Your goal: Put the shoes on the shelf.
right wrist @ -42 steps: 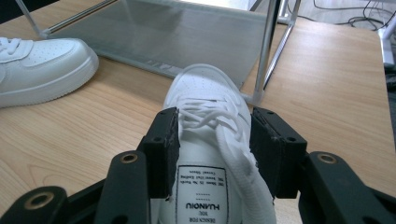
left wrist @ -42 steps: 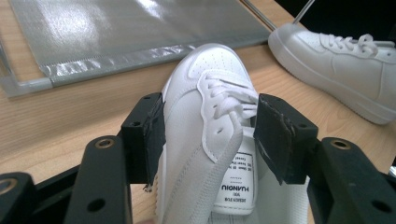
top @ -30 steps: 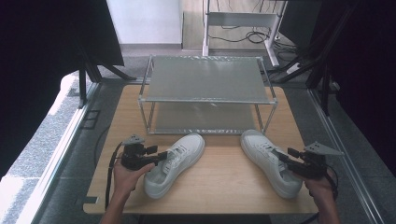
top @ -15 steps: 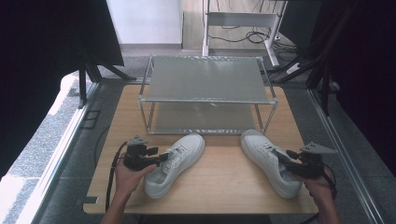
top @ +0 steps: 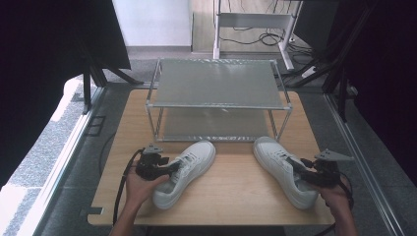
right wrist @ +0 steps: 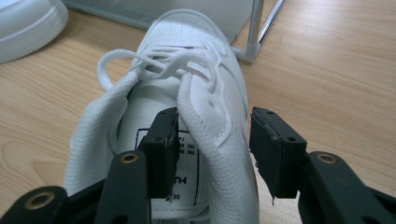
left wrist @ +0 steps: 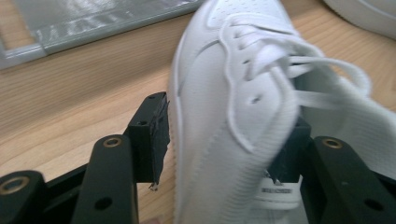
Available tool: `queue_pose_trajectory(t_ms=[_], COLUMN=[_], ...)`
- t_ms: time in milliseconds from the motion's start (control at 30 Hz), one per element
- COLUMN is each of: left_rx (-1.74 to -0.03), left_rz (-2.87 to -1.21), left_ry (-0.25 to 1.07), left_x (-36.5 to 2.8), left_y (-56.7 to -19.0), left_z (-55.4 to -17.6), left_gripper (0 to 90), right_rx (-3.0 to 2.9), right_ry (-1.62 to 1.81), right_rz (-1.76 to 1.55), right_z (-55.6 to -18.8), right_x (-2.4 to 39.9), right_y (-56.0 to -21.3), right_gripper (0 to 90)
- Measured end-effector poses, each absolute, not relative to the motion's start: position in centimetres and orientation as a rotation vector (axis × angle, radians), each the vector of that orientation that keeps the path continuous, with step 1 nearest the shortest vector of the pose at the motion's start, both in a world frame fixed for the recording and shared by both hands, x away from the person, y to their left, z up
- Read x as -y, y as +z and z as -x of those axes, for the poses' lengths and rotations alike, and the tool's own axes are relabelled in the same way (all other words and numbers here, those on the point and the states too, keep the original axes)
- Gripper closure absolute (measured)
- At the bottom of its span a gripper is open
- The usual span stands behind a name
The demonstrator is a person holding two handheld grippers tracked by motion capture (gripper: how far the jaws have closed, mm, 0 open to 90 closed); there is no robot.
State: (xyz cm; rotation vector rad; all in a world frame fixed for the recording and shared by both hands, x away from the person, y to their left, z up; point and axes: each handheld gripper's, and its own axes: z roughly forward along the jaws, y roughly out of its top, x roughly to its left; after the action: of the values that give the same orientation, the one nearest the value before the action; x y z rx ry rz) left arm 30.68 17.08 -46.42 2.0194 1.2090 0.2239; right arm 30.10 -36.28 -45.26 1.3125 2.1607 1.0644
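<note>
1. Wooden table (top: 236,196) in the high view, wire rack (top: 216,98) at its back, both shelves bare. Left shoe (top: 184,172) and right shoe (top: 285,169) sit on the table in front of the rack. Left gripper (top: 169,168) at left shoe's collar, right gripper (top: 301,173) at right shoe's.
2. Left gripper view: jaws straddle the shoe's (left wrist: 238,116) side wall, one outside, one inside. Jaws have just been closing; outer pad stands a sliver off, so not clamped yet.
3. Right gripper view: jaws straddle the shoe's (right wrist: 187,130) side wall, gap visible at the outer pad, no squeeze.
4. Progress: early. Grasps being set; likely lifting both shoes onto the rack remains.
</note>
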Motion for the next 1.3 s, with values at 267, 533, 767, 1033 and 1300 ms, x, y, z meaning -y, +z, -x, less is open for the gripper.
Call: queue_pose_trajectory(t_ms=[267, 533, 767, 1033, 1300], left_rx=[-1.212, -1.219, -1.237, -1.233, -1.214], left_rz=[-2.064, -2.105, -2.136, -2.135, -2.092], left_ry=[0.248, 0.242, 0.216, 0.243, 0.243], left_x=[-16.5, -16.1, -15.8, -15.7, -15.7], left_y=[-46.4, -46.3, -46.4, -46.4, -46.4], left_z=[-31.2, -31.6, -31.9, -31.8, -31.6], left_gripper=[55.0, 59.3, 69.9, 79.1, 80.6], right_rx=[-2.177, -2.241, -2.279, -2.266, -2.256], right_ry=[0.995, 0.892, 0.884, 0.857, 0.87], right_rz=[-1.307, -1.27, -1.29, -1.311, -1.334], right_z=[-31.0, -32.4, -32.8, -32.8, -32.9], right_x=[36.3, 35.9, 35.9, 35.9, 36.0], right_y=[-45.4, -45.8, -46.1, -46.2, -46.1], right_gripper=[54.8, 60.1, 71.4, 80.9, 84.2])
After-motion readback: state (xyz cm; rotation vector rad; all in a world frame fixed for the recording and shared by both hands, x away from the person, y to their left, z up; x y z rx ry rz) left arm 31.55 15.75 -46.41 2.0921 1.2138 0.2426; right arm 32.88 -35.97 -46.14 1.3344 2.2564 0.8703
